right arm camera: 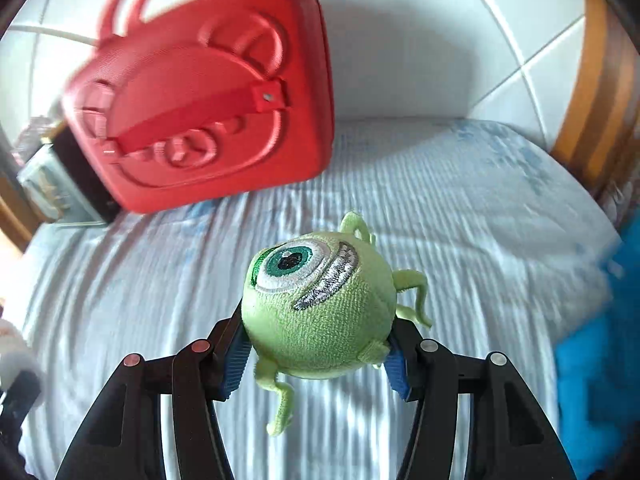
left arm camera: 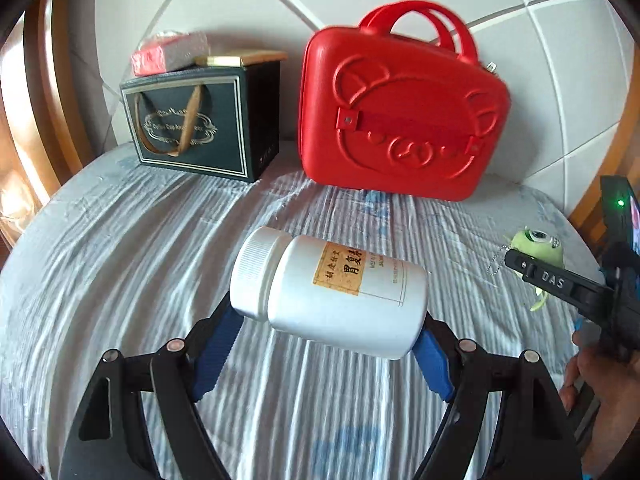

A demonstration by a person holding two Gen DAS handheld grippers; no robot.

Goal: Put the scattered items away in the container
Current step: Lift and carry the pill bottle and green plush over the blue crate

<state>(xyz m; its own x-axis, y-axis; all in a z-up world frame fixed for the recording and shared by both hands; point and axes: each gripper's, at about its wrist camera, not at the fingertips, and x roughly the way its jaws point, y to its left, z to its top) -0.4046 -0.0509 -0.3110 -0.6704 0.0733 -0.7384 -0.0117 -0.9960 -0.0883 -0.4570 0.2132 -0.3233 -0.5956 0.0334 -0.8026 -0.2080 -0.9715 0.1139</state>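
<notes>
Reds, greens and white on a striped pale sheet.
Glossy red hard-shell handbag with embossed bear face; dark green gift box with gold scroll print, white line border, tan ribbon handles. White plastic pill bottle with ribbed white cap and orange-tan label in black characters. Lime-green fuzzy one-eyed monster plush: teal iris, black pupil, white eye ring, silver-grey stitched mouth. Bed sheet white-grey striped with faded blue print. Grippers black with blue ribbed pads.
</notes>
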